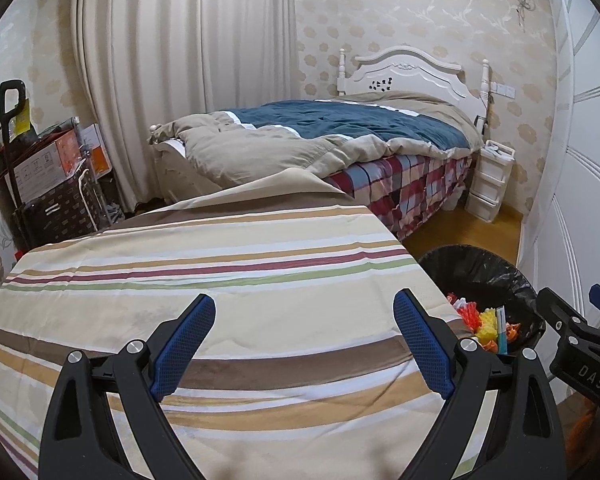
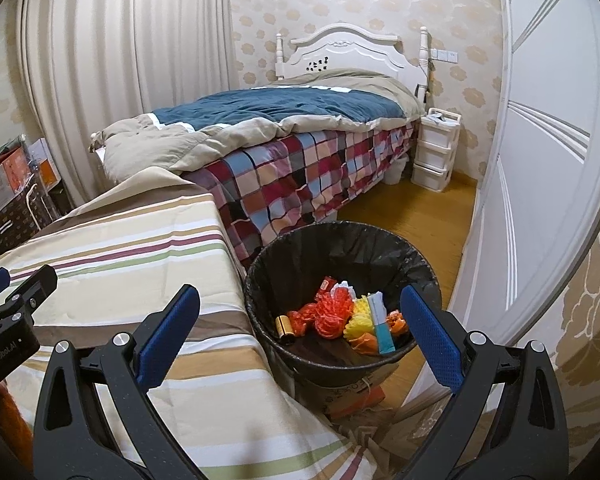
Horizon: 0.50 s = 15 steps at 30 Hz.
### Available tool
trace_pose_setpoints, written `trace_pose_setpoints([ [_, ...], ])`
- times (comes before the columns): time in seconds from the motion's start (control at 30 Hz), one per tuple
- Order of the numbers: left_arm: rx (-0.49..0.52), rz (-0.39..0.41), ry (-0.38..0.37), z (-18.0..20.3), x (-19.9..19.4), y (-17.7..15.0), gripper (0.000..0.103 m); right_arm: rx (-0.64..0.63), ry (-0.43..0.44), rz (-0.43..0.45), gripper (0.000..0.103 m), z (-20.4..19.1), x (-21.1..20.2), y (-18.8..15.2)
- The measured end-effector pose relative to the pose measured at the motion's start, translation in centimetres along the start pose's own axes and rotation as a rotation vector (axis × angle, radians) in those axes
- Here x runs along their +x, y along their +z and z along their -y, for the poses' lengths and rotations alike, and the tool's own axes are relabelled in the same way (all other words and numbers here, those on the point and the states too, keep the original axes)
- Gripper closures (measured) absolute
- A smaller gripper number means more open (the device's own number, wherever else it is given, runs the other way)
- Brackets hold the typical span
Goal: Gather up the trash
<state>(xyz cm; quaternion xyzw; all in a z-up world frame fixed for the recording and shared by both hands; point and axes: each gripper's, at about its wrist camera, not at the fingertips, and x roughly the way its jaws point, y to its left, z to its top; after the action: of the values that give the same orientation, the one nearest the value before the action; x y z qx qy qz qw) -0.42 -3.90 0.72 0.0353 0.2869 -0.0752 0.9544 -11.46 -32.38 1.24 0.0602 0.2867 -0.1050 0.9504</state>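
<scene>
Just trash (image 2: 340, 316) between open jaws

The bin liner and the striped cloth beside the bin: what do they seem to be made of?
The bin liner looks like thin black plastic film: it is glossy and crinkled, and folds over the rim. The striped cloth looks like woven fabric, perhaps cotton: it is matt, with soft creases, and drapes over the edge.

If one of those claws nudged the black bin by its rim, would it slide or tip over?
Probably tip rather than slide: the bin seems to sit raised on a cardboard box, not the floor. It looks light, holding only crumpled wrappers and other small bits at the bottom. The loose black liner would likely slip under the pads.
</scene>
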Motion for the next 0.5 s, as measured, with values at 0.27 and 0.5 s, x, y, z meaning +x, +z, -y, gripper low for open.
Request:
trace_pose_setpoints([
  [0.27, 0.001, -0.001, 0.000, -0.13, -0.09, -0.14, 0.013, 0.002, -0.001, -0.002, 0.005, -0.06, -0.04, -0.03],
  [0.5, 0.000, -0.001, 0.001, -0.15, -0.11, -0.15, 0.013, 0.002, -0.001, -0.004, 0.005, -0.05, 0.00, -0.11],
])
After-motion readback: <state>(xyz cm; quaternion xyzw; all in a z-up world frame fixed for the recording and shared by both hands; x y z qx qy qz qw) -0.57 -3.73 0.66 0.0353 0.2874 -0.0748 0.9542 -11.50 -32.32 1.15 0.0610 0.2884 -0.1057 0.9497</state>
